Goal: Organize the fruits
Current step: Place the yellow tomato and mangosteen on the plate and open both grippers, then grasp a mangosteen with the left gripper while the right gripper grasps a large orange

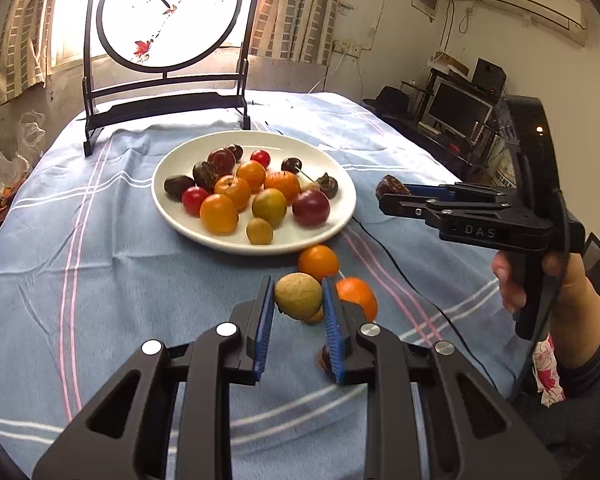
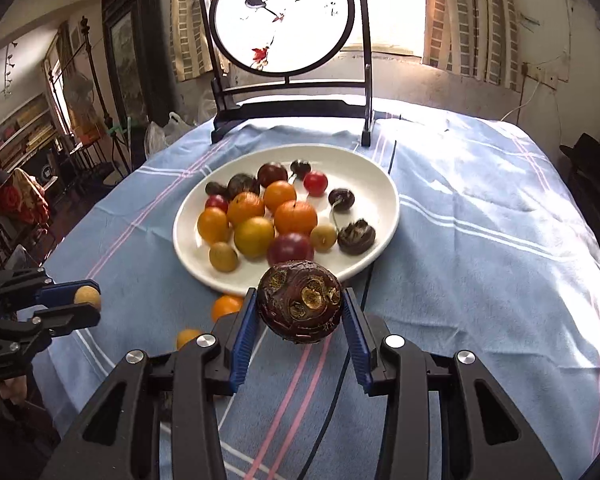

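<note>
Left wrist view: your left gripper [image 1: 298,294] grasps a round tan longan-like fruit [image 1: 298,294] between its blue ribbed pads [image 1: 265,320], with both pads pressed against the fruit's sides. The fruit is held above the pale blue striped tablecloth [image 1: 140,280], just on the near side of the round white ceramic plate [image 1: 180,216]. Two loose orange citrus fruits lie on the cloth near the plate's near rim: one [image 1: 318,262] just beside the rim, the other [image 1: 358,296] partly hidden behind the gripper's right pad. A small dark object [image 1: 323,358] shows beside the lower end of that pad; you cannot tell what it is.

The plate carries the sorted pile: orange citrus, red and dark red plums, small red cherry-like fruits, tan longans and dark brown water chestnuts. A black cable [image 1: 400,268] runs across the cloth, passing the plate's right side.

Right wrist view: your right gripper [image 2: 300,312] is clenched on a dark brown water chestnut with pale round scars [image 2: 300,300]. The chestnut is held in the air just in front of the plate's [image 2: 380,184] near rim. From the left wrist view, this gripper [image 1: 392,192] sits to the right of the plate, off the cloth, with your right hand [image 1: 540,280] around its handle.

Beyond the plate, a black-framed round screen painted with birds and a branch [image 2: 284,16] stands upright on the tablecloth.
</note>
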{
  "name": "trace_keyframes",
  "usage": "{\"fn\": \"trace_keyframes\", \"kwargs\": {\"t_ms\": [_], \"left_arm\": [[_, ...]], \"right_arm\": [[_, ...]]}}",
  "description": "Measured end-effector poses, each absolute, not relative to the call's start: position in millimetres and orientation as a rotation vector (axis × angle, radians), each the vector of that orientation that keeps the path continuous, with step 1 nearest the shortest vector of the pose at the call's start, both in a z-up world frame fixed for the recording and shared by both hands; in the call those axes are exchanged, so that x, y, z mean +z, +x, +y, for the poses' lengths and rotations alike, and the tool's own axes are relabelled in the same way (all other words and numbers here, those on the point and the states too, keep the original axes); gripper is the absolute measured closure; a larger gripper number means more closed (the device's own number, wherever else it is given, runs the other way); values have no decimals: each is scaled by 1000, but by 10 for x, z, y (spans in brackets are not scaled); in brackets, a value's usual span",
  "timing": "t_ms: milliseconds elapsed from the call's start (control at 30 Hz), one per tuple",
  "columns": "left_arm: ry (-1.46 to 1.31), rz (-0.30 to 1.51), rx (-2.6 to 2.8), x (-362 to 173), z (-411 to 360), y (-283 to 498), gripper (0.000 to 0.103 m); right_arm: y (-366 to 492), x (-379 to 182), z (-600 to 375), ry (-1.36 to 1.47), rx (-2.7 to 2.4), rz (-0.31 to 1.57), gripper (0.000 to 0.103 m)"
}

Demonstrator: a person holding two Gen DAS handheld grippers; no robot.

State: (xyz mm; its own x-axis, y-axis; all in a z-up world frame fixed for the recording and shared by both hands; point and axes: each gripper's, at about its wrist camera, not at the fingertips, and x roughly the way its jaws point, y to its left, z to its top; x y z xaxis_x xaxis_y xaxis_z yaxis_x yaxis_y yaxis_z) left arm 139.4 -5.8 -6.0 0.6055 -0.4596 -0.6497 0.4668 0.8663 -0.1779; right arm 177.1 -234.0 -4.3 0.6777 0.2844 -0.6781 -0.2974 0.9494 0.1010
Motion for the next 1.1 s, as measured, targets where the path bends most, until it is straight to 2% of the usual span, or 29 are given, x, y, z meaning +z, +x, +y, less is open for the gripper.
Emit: {"fn": "trace_keyframes", "kwargs": {"t_ms": [167, 300, 367, 400, 433, 600, 800, 867, 900, 1100], "left_arm": [[0, 748, -508, 43, -228, 2112, 80], [-18, 776, -450, -68, -352, 2658, 79], [-47, 781, -425, -138, -336, 2831, 65], [-66, 782, -411, -161, -310, 2867, 50], [-75, 774, -395, -161, -276, 2867, 41], [-31, 742, -418, -115, -189, 2458, 38], [122, 788, -508, -287, -264, 1533, 36], [188, 793, -546, -376, -354, 1225, 33], [224, 795, -560, -422, -411, 1097, 29], [307, 824, -560, -648, -678, 959, 26]], "right_arm": [[2356, 138, -2239, 5, 328, 744, 61], [2849, 23, -2126, 8, 321, 769, 61], [2983, -85, -2124, 30, 311, 769, 57], [3005, -123, -2142, 39, 289, 761, 52], [2994, -145, -2177, 65, 278, 754, 51], [2592, -102, -2314, 110, 307, 731, 48], [1748, -191, -2514, 114, 307, 733, 45], [1480, -250, -2539, 72, 275, 733, 45], [1370, -277, -2548, 49, 264, 740, 45], [936, -348, -2712, 84, 241, 739, 45]]}}
